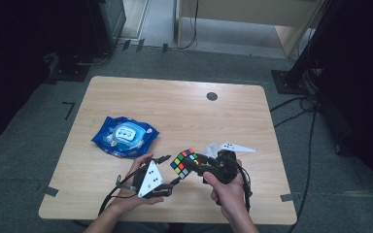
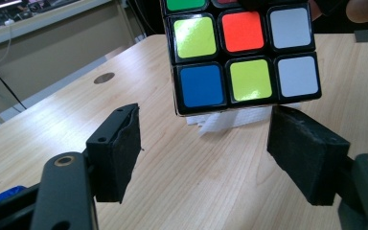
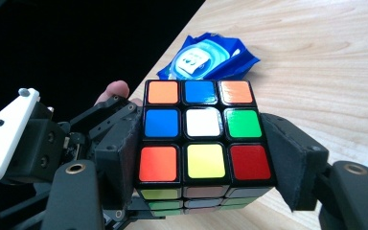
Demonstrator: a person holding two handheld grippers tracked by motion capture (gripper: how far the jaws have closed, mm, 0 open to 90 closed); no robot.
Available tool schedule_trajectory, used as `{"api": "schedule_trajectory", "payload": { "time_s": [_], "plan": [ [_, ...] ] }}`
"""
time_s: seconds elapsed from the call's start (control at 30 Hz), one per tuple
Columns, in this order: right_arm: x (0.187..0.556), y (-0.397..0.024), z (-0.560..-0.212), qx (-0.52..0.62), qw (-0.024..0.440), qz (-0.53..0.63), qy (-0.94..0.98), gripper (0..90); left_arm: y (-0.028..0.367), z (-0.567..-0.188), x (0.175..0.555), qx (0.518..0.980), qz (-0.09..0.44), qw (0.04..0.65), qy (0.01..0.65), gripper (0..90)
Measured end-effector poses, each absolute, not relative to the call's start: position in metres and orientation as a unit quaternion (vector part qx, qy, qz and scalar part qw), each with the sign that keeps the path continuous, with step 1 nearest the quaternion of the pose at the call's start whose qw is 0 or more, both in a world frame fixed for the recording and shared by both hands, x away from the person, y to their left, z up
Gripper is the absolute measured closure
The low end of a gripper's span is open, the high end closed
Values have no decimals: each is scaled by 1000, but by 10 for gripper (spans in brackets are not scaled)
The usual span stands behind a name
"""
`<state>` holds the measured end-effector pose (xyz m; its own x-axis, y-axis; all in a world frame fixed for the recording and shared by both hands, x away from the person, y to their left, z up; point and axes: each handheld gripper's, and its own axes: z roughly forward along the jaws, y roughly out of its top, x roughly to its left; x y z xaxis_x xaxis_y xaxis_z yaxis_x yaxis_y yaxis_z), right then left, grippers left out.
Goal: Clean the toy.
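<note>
The right gripper clamps a Rubik's cube by two opposite sides, its black padded jaws pressed flat against the lower layers, as the right gripper view shows. The cube is lifted clear of the wooden table, near its front edge, between the two hands. It is a glossy black-framed plastic cube with square stickers: orange, blue, white, green, yellow and red on the face turned to the right gripper's camera.

The left gripper stands with its jaws spread and nothing between them; in the left gripper view the cube hangs just beyond and above its two worn, rubbery pads, not touching either.

The only container is a soft blue wet-wipe pack, lying flat on the left half of the table, well apart from the cube. Its crinkly foil wrapper carries a lighter blue rigid flap lid, which is shut, so its contents are hidden.

The tabletop is pale wood-grain laminate with rounded corners and a small dark round cap near the far edge.
</note>
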<state>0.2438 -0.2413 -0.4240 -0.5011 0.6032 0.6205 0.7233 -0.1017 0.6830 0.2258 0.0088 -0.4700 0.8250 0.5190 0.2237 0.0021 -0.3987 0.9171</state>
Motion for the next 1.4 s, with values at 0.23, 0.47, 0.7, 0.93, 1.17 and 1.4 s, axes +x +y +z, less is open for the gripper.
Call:
{"api": "schedule_trajectory", "payload": {
  "time_s": [0.23, 0.47, 0.7, 0.93, 1.17, 1.4],
  "plan": [
    [248, -245, -427, -493, 74, -550, -670, 347, 3, -471, 221, 803, 250, 517, 160, 263],
    [252, -241, -437, -494, 84, -536, -679, 347, -8, -476, 216, 813, 245, 509, 140, 233],
    [252, -236, -440, -490, 88, -529, -687, 347, -8, -476, 214, 814, 247, 508, 134, 206],
    [251, -235, -439, -485, 101, -529, -689, 347, -8, -473, 212, 813, 254, 509, 126, 181],
    [252, -230, -439, -482, 107, -516, -700, 346, -8, -473, 210, 814, 257, 508, 114, 174],
    [250, -227, -441, -478, 113, -510, -706, 346, -10, -472, 208, 815, 245, 514, 106, 199]
  ]
}}
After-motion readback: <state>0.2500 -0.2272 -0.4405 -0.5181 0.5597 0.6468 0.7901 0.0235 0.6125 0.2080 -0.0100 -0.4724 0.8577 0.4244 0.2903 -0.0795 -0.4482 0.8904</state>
